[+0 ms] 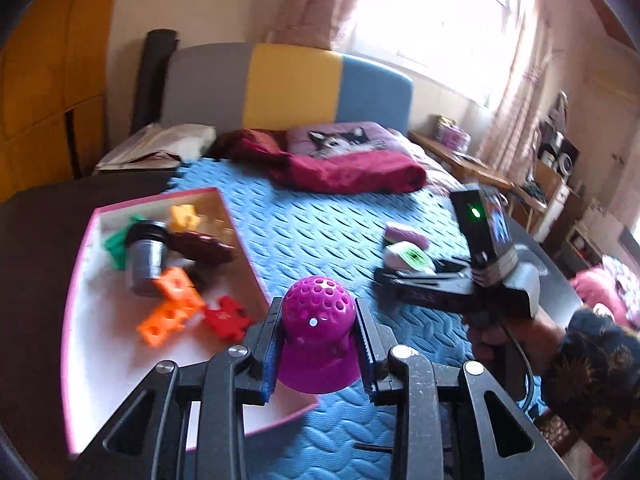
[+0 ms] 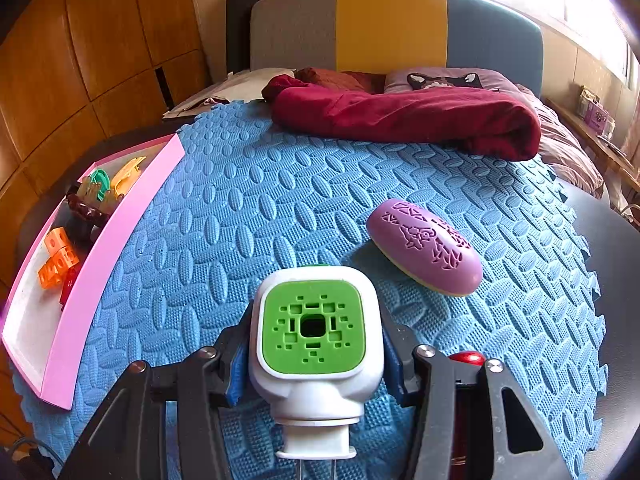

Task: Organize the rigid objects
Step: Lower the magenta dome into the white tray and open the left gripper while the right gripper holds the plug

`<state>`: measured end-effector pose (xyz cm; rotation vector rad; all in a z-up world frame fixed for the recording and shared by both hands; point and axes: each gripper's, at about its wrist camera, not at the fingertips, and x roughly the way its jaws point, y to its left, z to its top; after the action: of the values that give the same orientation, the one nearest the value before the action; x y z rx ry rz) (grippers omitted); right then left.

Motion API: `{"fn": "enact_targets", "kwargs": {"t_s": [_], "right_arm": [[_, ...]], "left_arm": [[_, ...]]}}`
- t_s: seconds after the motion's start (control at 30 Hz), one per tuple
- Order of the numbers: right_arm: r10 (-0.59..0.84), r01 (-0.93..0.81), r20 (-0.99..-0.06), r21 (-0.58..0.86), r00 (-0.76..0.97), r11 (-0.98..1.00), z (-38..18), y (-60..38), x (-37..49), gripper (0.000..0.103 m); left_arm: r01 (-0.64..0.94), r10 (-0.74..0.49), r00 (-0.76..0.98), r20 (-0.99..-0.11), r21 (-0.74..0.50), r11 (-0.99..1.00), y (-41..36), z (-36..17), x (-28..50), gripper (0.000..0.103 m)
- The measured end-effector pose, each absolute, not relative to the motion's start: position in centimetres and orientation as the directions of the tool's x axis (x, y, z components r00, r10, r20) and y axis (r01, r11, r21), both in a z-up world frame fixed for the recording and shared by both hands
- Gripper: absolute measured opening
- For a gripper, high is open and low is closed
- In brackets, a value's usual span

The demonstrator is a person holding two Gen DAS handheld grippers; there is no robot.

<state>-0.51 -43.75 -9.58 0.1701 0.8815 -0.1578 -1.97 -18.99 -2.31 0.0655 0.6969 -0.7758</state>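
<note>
Currently, from the left wrist, your left gripper (image 1: 318, 344) has its jaws clenched on the magenta perforated dome (image 1: 318, 320), held in the air just right of the pink tray (image 1: 80, 320) that already holds orange blocks (image 1: 172, 304) and a grey cup (image 1: 146, 260). You seem to be mid-carry; next, bring the dome left over the tray before letting go. The gripper tilts downward.

From the right wrist, your right gripper (image 2: 316, 364) grasps the white plug-in with a green face (image 2: 312, 328), pitched steeply down over the blue foam mat (image 2: 240, 220). A purple oval case (image 2: 426, 252) lies ahead and right of the jaws, still to sort.
</note>
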Motion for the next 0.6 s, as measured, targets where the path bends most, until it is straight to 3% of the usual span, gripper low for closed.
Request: {"fn": "enact_targets", "kwargs": {"t_s": [0.27, 0.6], "right_arm": [[-0.071, 0.207, -0.778, 0.077, 0.625, 0.975, -9.6, -43.6, -0.5, 0.054], [-0.075, 0.207, -0.779, 0.072, 0.623, 0.976, -9.6, -43.7, -0.5, 0.054]], "left_arm": [[0.563, -0.508, 0.604, -0.615, -0.122, 0.817, -15.8, -2.4, -0.3, 0.033], [0.410, -0.354, 0.612, -0.708, -0.099, 0.907, -11.8, -5.0, 2.8, 0.033]]}}
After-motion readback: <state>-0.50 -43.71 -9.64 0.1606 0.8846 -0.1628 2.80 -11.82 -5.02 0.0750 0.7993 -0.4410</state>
